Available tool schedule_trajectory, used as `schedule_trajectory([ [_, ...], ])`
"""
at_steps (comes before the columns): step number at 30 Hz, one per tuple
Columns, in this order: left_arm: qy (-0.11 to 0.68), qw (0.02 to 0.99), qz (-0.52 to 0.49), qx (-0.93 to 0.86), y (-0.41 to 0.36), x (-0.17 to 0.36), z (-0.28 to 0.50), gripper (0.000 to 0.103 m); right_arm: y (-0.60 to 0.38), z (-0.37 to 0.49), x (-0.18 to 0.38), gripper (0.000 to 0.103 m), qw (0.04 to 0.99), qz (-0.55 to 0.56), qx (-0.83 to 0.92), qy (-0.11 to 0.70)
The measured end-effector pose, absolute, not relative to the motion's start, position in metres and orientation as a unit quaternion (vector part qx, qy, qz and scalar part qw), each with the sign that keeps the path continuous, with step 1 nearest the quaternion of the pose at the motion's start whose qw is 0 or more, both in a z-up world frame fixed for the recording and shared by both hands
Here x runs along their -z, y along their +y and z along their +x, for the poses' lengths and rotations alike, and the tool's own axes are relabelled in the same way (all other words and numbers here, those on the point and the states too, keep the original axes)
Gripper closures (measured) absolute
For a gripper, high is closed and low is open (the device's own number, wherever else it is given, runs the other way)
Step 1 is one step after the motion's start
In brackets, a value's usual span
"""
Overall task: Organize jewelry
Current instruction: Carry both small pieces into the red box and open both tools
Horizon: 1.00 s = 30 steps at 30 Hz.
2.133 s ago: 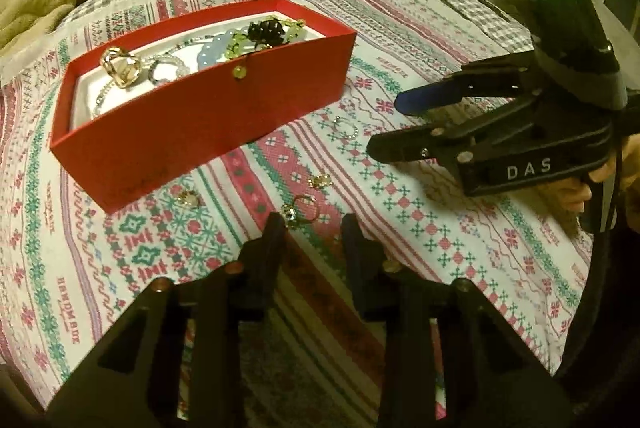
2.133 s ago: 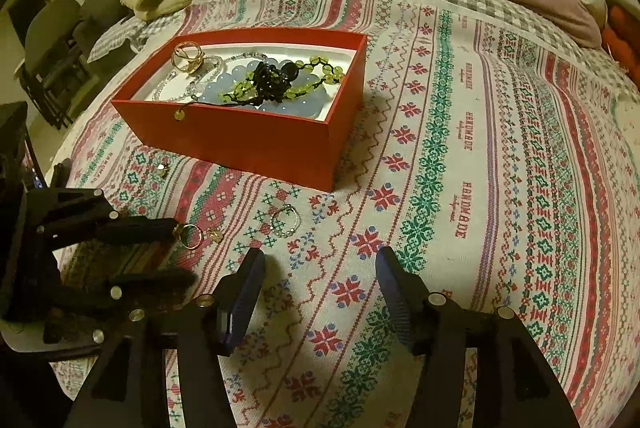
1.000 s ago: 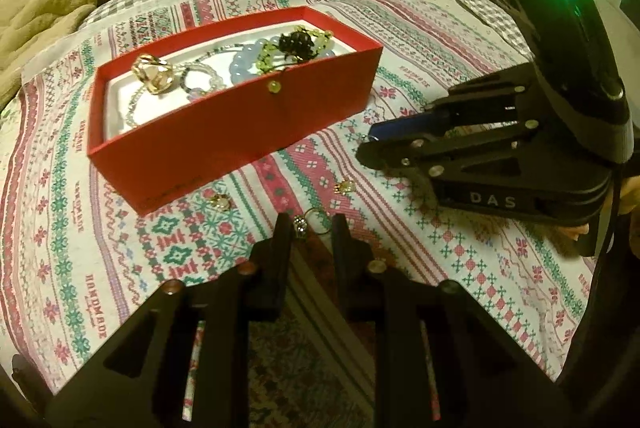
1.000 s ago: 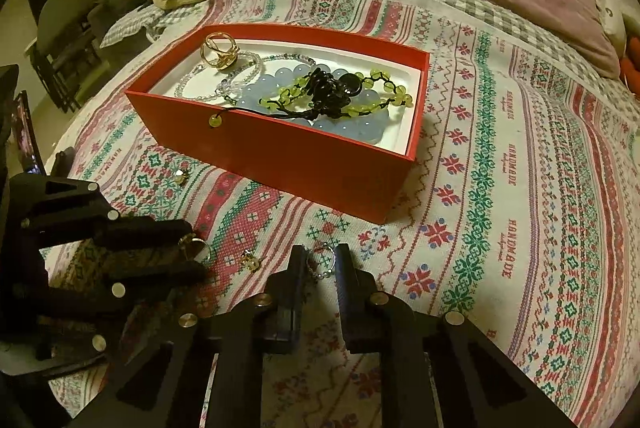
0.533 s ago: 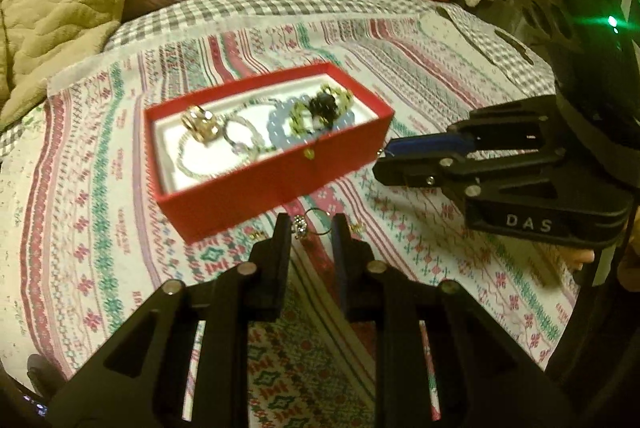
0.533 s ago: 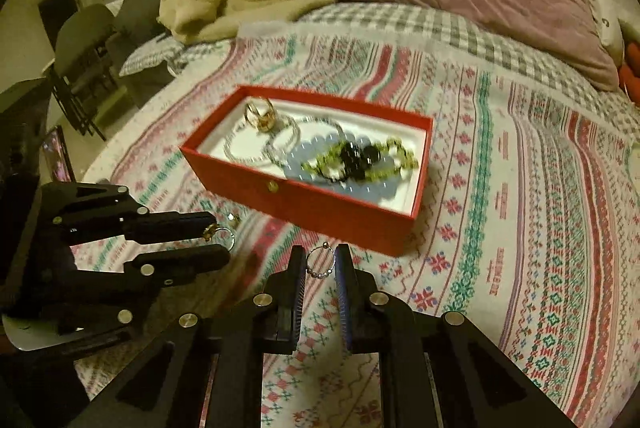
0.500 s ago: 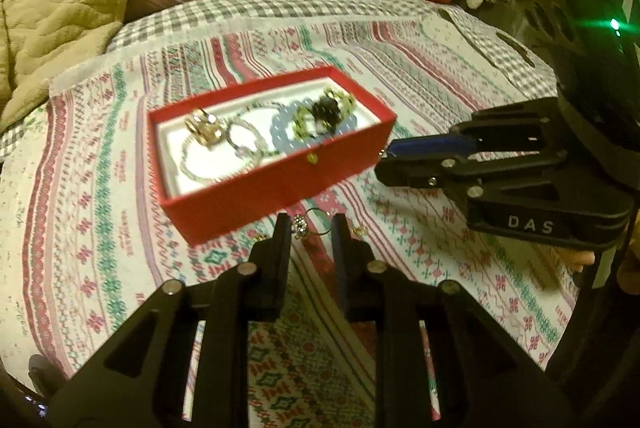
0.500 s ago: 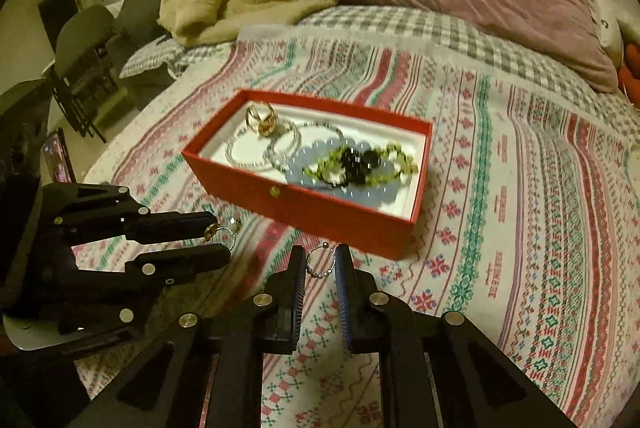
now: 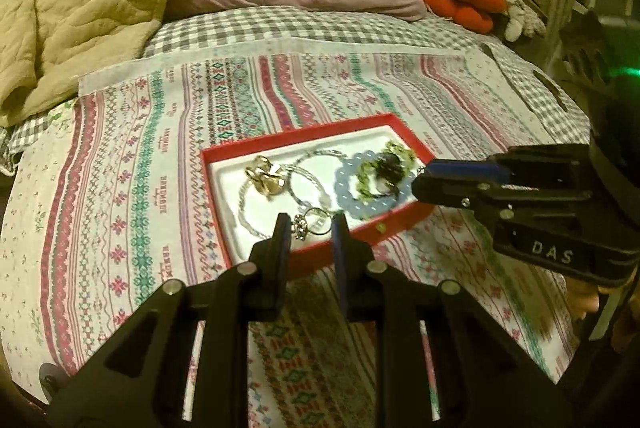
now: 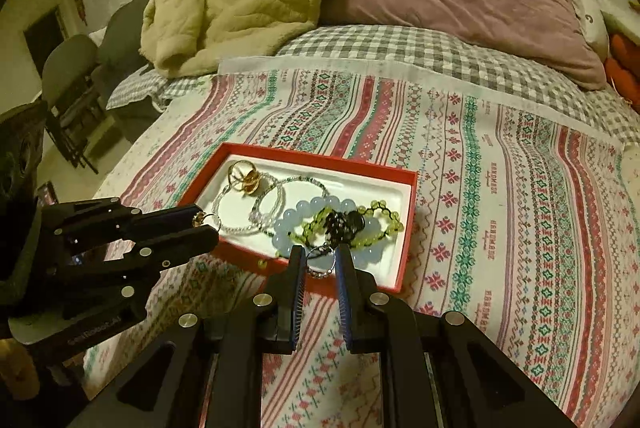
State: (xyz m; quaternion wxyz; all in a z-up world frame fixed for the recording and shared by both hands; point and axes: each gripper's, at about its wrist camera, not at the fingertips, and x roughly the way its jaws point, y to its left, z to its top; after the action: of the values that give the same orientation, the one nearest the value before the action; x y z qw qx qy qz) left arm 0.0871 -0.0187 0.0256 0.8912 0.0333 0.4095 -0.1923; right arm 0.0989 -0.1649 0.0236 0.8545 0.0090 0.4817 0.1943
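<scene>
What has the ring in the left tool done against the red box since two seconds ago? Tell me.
Yes, moved. The stone-set ring, pinched in the left tool, rose off the patterned cloth to hang over the red box.

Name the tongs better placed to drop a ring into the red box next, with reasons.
Probably the left tongs: their ring appears over bare lining inside the red box. The right tongs hold their ring near the front wall, above the piled bracelets.

**Readable lettering**

"DAS" stands in pale capitals on the black body of the right gripper (image 9: 420,184), behind its claw. "HANDMADE" repeats along the stripes of the patterned cloth (image 10: 500,188), right of and beyond the claw in the right wrist view.
</scene>
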Motion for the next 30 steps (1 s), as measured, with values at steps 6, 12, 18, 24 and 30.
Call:
schedule_trajectory([
  [6,0.422,0.890,0.022,0.171,-0.016,-0.016,0.106,0.081,-0.163,0.114,-0.021,0.088,0.857,0.023,-0.179,0.482],
  [12,0.429,0.887,0.025,0.166,-0.020,-0.010,0.114,0.081,-0.166,0.125,-0.016,0.087,0.857,0.037,-0.167,0.486],
  [18,0.433,0.885,0.029,0.169,-0.021,-0.009,0.115,0.079,-0.165,0.128,-0.011,0.086,0.852,0.035,-0.167,0.495],
  [24,0.430,0.885,0.024,0.175,-0.020,-0.014,0.111,0.056,-0.166,0.125,-0.019,0.085,0.856,0.030,-0.166,0.489],
  [30,0.427,0.886,0.019,0.178,-0.019,-0.024,0.102,0.044,-0.173,0.120,-0.025,0.084,0.859,0.030,-0.156,0.487],
])
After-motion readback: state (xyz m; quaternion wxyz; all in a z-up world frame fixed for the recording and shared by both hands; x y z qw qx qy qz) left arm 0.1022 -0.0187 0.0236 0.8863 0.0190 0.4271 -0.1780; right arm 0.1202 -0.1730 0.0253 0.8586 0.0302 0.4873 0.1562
